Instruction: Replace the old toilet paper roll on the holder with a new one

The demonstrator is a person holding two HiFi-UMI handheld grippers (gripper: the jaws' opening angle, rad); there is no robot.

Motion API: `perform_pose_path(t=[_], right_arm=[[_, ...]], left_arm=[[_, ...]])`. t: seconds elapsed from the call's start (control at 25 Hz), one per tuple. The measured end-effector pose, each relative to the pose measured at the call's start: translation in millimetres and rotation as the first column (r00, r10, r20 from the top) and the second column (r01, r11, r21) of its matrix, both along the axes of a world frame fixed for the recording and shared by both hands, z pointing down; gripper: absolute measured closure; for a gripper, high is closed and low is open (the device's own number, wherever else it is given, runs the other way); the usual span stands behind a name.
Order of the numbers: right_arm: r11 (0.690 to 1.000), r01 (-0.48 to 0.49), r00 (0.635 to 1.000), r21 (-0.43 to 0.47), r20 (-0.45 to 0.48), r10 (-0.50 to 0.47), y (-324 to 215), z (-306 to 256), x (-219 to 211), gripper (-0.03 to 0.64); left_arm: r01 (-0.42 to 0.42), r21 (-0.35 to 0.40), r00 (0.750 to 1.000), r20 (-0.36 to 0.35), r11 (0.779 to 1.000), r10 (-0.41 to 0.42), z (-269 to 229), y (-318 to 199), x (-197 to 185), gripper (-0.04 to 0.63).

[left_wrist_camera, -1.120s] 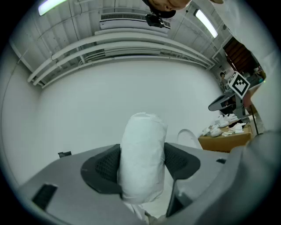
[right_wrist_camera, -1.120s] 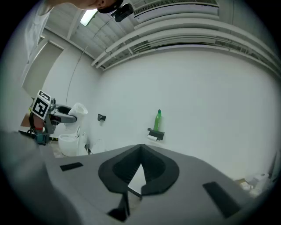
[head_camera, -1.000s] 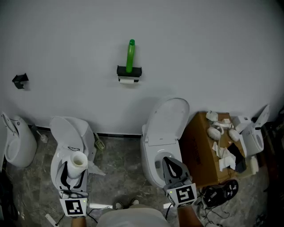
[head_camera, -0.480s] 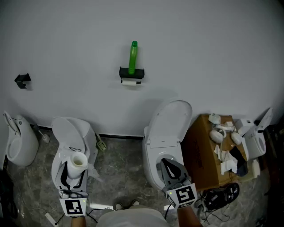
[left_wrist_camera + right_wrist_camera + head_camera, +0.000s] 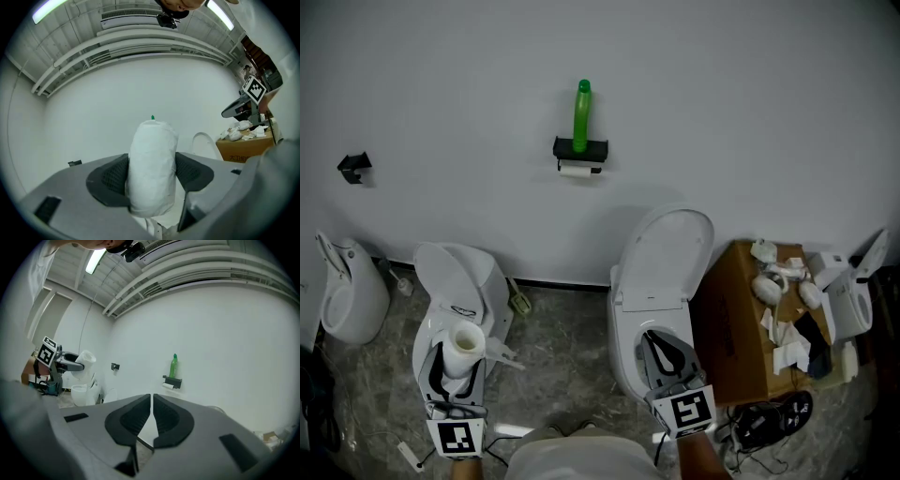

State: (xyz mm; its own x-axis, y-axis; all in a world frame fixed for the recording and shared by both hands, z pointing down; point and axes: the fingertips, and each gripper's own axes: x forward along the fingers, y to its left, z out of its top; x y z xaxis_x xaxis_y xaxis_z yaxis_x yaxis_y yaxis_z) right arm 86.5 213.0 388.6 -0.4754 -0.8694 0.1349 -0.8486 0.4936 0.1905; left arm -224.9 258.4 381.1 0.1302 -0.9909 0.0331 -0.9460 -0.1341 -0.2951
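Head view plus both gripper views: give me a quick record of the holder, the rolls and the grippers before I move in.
holder: black, on the wall, green bottle standing on top
old roll: on the holder, under its shelf
new roll: upright between the left gripper's jaws
left gripper: shut on new roll
right gripper: shut, empty
swap: not yet started

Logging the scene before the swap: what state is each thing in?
Left gripper: shut on new roll.
Right gripper: shut, empty.
Old roll: hanging in holder.
Bottle: upright on holder.
Left toilet's lid: raised.
Right toilet's lid: raised.
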Motion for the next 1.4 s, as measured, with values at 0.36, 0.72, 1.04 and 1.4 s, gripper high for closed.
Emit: perform_pose_path(t=[0.36,0.72,1.04,1.4], right_arm=[[0.999,-0.009,1.0,0.044,-0.027,0.01,-25,4,21,0.352],[0.999,0.002,0.994,0.033,-0.111,0.001,-64,15,11,0.268],[1.0,0.009,0.977,0.006,-0.214,-0.007,-135,37,-30,0.268],[0.995,-0.091,0.889,0.051,-0.447,0.104,-288,19,-86,0.27]], left_arm=[[0.032,-0.013,0.999,0.003,0.999,-0.032,5,-4,15,0.291],[0.029,-0.027,0.999,0.015,0.999,-0.029,5,-41,14,0.291],[-0.021,-0.054,0.999,-0.041,0.998,0.019,38,-131,-12,0.291],[-0.106,-0.012,0.985,-0.138,0.994,0.103,34,-296,-63,0.291]])
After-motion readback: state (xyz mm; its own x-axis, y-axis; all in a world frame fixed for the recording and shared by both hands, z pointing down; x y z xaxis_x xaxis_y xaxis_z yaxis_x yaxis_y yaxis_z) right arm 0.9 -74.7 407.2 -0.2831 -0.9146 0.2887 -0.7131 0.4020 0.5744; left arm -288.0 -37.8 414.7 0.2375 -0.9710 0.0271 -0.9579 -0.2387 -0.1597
